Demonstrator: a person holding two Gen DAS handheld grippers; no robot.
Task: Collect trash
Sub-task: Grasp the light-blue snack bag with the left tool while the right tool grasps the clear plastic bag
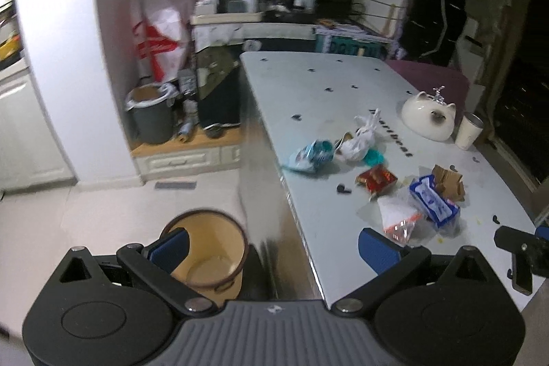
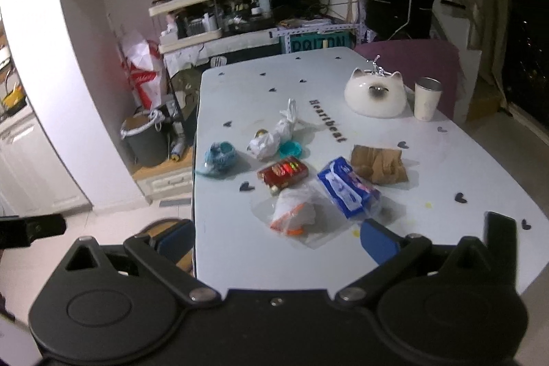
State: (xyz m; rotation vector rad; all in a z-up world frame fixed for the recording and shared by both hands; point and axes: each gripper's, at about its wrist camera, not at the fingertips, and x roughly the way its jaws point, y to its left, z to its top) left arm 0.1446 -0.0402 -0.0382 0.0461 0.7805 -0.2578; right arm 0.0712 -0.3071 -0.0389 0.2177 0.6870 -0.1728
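Left wrist view shows the left gripper with its jaws spread wide and holding nothing, positioned over the near left edge of the white rectangular counter. Directly below, on the floor beside that edge, stands the tan plastic bin with a dark rim, apparently empty.

Right wrist view shows the right gripper, jaws likewise wide and empty, above the near edge of the counter. The trash lies in a loose cluster on the near half of the counter:

- clear plastic bag with orange print, nearest the near edge;
- blue-and-white plastic wrapper, just beside it;
- red foil snack packet;
- crumpled brown paper bag;
- knotted white plastic bag, with a round teal lid touching it;
- crumpled teal-and-white wrapper, close to the left edge.

Handling judgement: all items appear light, soft and crushable. Films and foil are likely slippery; pinch each at a bunched fold rather than a flat face. The knotted bag is best taken at its tied neck. The lid is stiff and flat, so grip it across its rim.

The white ceramic cat-shaped dish and the white cup at the far right corner appear not to be trash; the dish looks fragile.
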